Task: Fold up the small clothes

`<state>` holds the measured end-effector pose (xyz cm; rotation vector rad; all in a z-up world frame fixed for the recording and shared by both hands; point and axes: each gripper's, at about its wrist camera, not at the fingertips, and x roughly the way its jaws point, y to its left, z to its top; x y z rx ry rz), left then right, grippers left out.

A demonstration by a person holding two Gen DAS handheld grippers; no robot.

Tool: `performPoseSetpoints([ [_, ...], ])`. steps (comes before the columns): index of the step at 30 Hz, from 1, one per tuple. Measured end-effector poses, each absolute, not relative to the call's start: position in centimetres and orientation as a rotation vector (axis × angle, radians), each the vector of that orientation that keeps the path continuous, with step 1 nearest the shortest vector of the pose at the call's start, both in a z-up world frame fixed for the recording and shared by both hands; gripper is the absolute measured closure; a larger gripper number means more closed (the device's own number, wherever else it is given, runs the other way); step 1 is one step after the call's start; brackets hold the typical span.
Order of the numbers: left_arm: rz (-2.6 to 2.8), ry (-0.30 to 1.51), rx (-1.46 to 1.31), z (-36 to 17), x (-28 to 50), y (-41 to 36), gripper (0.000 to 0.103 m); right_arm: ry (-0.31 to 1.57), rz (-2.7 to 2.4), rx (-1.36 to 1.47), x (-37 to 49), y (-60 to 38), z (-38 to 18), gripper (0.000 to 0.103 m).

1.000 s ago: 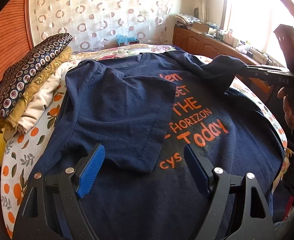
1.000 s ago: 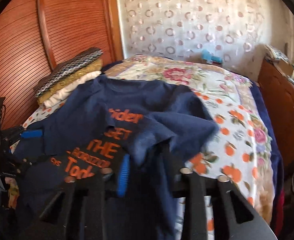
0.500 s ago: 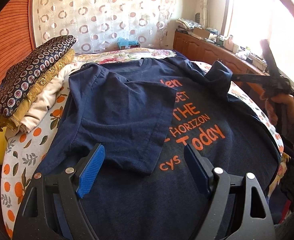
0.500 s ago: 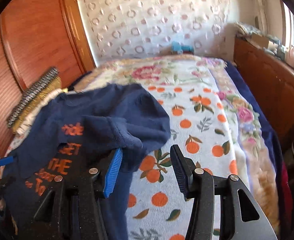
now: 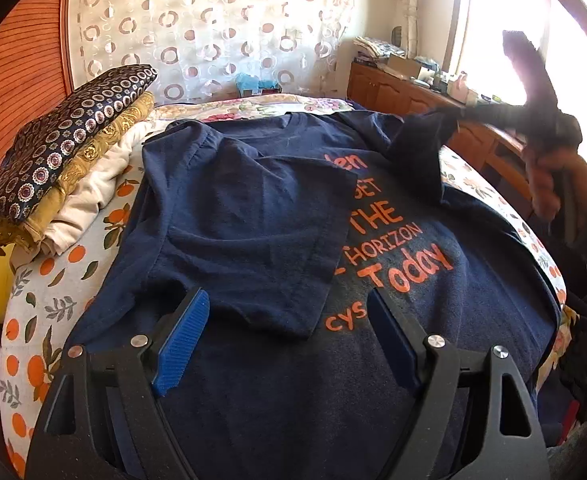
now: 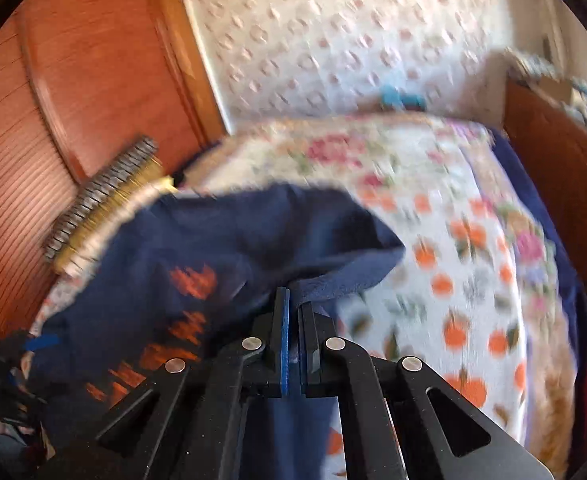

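The right gripper (image 6: 293, 312) has just been closed, and the right sleeve (image 6: 345, 276) of the navy T-shirt (image 5: 277, 216) is pinched between its pads. The sleeve should be carried toward nine o'clock and laid flat over the chest, mirroring the sleeve folded there. The left gripper (image 5: 285, 340) is held wide, empty, above the hem. The orange-lettered shirt is spread on the floral bedspread (image 5: 33, 300).

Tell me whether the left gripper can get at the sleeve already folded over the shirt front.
Probably yes. The left gripper stands open right over the folded sleeve of the navy T-shirt, with nothing between them. The right gripper is off at the far sleeve, shut on its cloth, clear of that path.
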<state>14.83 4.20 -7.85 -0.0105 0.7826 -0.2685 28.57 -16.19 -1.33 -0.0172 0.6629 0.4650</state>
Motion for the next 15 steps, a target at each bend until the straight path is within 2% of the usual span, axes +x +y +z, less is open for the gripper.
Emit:
performPoseSetpoints([
  [4,-0.262,0.784,-0.018,-7.9,14.8,4.6,0.021,0.593,0.522,-0.121,28.3,-11.8,2.3,0.1],
  [7,-0.256,0.784,-0.022,-8.0,14.6,4.9,0.021,0.588,0.579,-0.157,28.5,-8.9,2.9,0.1],
  [9,-0.255,0.783,-0.028,-8.0,14.6,5.1,0.021,0.633,0.639,-0.177,29.4,-7.3,2.3,0.096],
  [12,-0.252,0.785,-0.027,-8.1,14.6,5.3,0.021,0.652,0.66,-0.223,30.4,-6.4,1.4,0.079],
  [14,-0.253,0.784,-0.032,-8.2,14.6,5.4,0.021,0.655,0.656,-0.219,30.9,-6.5,1.2,0.058],
  [15,-0.254,0.783,-0.035,-8.2,14.6,5.4,0.021,0.657,0.655,-0.207,31.1,-6.9,1.1,0.055],
])
